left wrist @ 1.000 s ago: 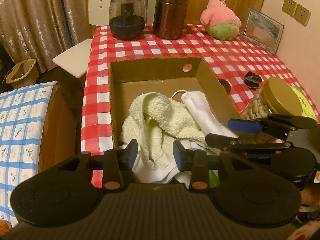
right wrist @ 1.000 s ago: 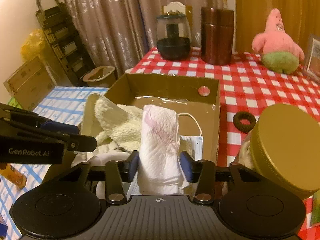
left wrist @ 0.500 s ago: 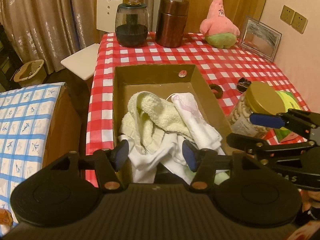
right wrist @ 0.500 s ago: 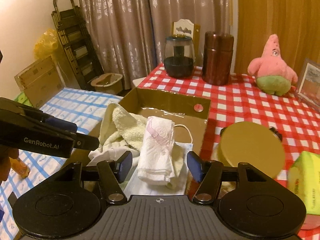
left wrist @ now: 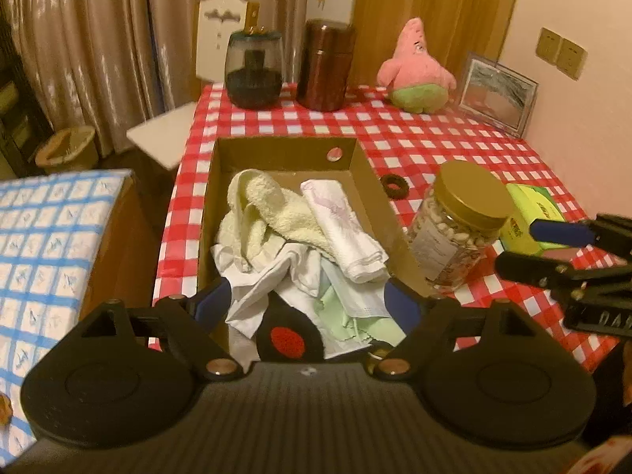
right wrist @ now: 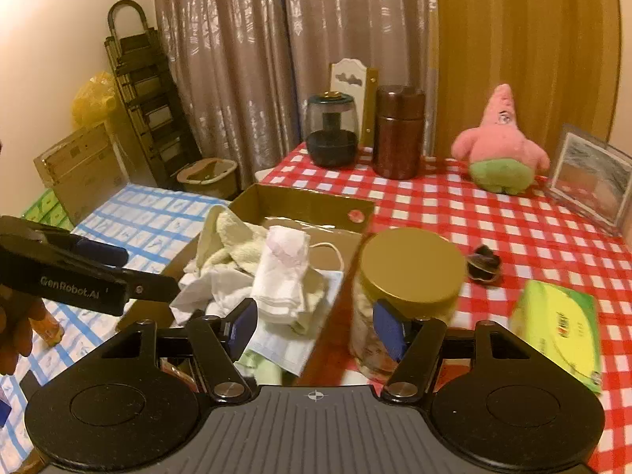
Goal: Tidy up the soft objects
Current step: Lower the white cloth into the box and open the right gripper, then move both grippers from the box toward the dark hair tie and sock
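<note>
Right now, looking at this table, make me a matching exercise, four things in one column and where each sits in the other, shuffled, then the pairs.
Things:
1. pink plush
2. folded white cloth
3. nut jar
4. picture frame

Places:
A. inside the cardboard box
B. against the wall with the sockets
C. just right of the box
D. far end, right of the brown canister

Pairs: 1-D, 2-A, 3-C, 4-B

The left gripper's body (left wrist: pixel 308 414) hides the cardboard box's (left wrist: pixel 284 154) near end and part of the cloths (left wrist: pixel 300 276).
</note>
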Demonstrator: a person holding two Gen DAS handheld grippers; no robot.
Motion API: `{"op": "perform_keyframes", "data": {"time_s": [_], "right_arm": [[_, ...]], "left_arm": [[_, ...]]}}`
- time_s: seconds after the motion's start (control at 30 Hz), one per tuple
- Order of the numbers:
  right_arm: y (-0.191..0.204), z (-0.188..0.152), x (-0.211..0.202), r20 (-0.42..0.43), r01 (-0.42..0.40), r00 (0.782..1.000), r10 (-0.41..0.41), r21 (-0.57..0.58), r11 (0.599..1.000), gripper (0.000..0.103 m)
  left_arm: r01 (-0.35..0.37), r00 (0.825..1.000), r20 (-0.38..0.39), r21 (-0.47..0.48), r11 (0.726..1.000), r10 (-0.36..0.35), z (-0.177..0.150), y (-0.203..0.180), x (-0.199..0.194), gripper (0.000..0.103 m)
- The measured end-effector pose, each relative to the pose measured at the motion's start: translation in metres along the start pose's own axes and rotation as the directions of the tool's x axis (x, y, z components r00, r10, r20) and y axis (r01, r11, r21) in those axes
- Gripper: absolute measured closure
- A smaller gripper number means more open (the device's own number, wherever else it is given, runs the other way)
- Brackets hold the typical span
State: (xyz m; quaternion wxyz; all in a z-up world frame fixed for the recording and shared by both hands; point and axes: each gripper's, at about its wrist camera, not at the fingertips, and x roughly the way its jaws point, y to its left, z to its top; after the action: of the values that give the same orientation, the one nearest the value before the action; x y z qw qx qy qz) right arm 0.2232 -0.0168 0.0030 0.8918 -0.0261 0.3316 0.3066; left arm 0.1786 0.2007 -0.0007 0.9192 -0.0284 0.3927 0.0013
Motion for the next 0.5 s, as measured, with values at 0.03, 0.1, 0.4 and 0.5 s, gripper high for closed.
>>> {"op": "perform_keyframes", "data": {"time_s": [0.03, 0.1, 0.4, 0.5], "right_arm": [[-0.004, -0.001, -0.005, 0.002, 0.003, 1.0, -0.003, 0.004, 1.0, 0.038], [-0.01, -0.004, -0.014, 0.008, 0.01, 1.0, -0.01, 0.012, 1.0, 0.038], [-0.057, -0.014, -0.064, 0.045, 0.077, 0.996, -0.08, 0.066, 0.995, 0.037], [-0.076, -0.017, -0.08, 0.048, 0.094, 0.994, -0.099, 0.088, 0.992, 0.037]], "left_arm": [[-0.01, 1.0, 0.019, 0.016, 1.0, 0.01, -0.003, -0.006, -0.004, 0.02], [-0.009, 0.998, 0.057, 0.039, 0.999, 0.006, -0.008, -0.014, -0.009, 0.02], [0.031, 0.995, 0.096, 0.052, 0.998, -0.036, -0.011, -0.051, -0.024, 0.02], [0.058, 0.994, 0.085, 0.052, 0.997, -0.062, -0.008, -0.062, -0.026, 0.02]]}}
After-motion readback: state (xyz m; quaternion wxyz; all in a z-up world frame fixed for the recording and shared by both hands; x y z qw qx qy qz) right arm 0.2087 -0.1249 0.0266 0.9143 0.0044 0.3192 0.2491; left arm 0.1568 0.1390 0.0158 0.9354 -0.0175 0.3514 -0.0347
